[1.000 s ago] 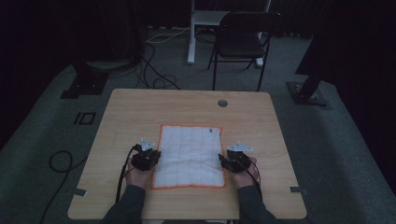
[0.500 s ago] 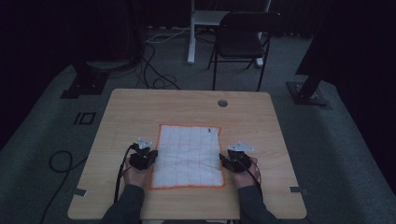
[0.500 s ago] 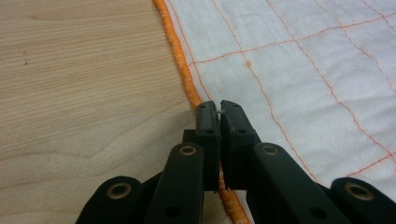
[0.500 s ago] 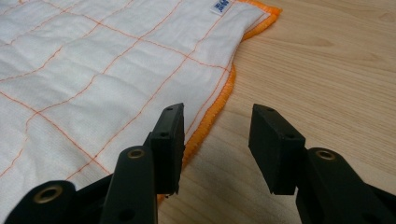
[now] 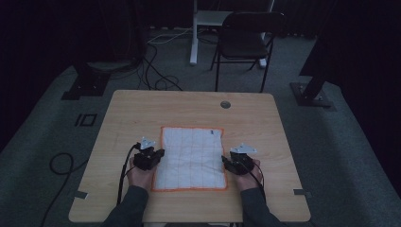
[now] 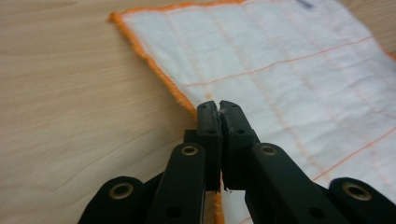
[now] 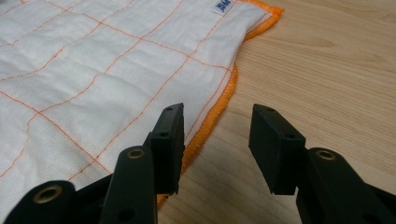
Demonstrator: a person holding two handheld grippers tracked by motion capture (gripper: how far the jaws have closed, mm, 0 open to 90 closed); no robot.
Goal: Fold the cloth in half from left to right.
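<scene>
- The white cloth with orange grid lines and orange hem is spread flat on the near middle of the light wooden table.
- Its left hem is pinched by the left gripper, whose jaws have just been closing.
- The right gripper is held spread over the right hem; as a next move, closing there seems needed before lifting.

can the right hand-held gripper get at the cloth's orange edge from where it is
Probably yes: the right hand-held gripper stands open with the cloth's orange edge between its jaws, nothing in the way.
</scene>
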